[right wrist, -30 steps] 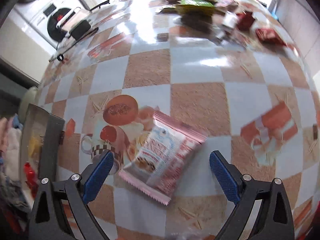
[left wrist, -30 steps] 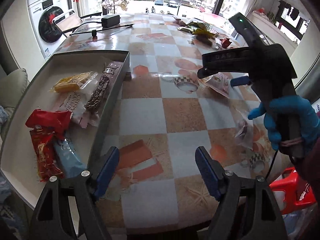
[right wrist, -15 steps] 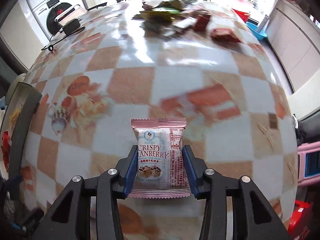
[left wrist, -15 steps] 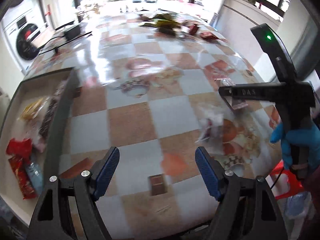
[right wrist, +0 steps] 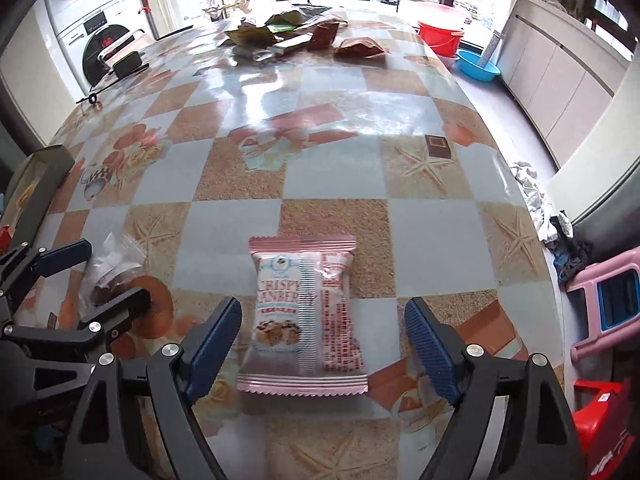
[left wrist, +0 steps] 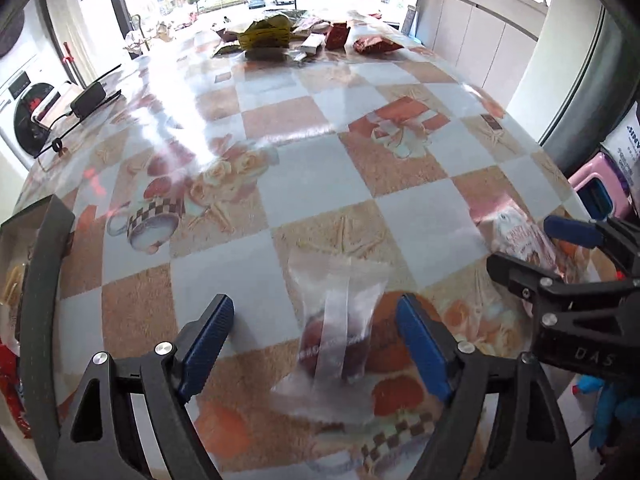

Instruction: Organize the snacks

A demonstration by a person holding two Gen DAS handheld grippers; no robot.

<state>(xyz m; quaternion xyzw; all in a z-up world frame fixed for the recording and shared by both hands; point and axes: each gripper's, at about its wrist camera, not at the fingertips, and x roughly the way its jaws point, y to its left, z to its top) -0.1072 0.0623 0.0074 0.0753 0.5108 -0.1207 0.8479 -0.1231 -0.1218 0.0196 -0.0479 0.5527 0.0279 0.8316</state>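
Table [right wrist: 336,184]: we see a checked cloth with cups, roses and starfish filling both views.
Tray [left wrist: 44,280]: at the left edge we see a dark-walled tray. The left view cuts it off and shows only scraps of yellow and red wrappers inside. The right view gives just its far corner.
Far pile [right wrist: 288,32]: we make out loose snack bags, yellow-green and brown-red, heaped at the far end of the table. We cannot read any of them.
Right view only: a red bucket [right wrist: 440,34] and a blue basin [right wrist: 478,66] on the floor to the far right, and a pink stool [right wrist: 604,304] near right.
Pink packet [right wrist: 306,316]: it lies flat on the table between the right gripper's [right wrist: 322,340] pads, clear of both. In the left view it is blurred and partly hidden behind that gripper.
Right gripper: its jaws are opening wide, with nothing gripped.
Clear packet [left wrist: 336,328]: we see see-through wrap with something dark red inside, lying on the table between the left gripper's [left wrist: 316,340] pads. It is blurred here. The right view shows it near left, half covered.
Left gripper: its jaws are opening, pads off the clear packet.
Glove [left wrist: 608,416]: a blue-gloved hand shows at the near right in the left view, mostly cut off.
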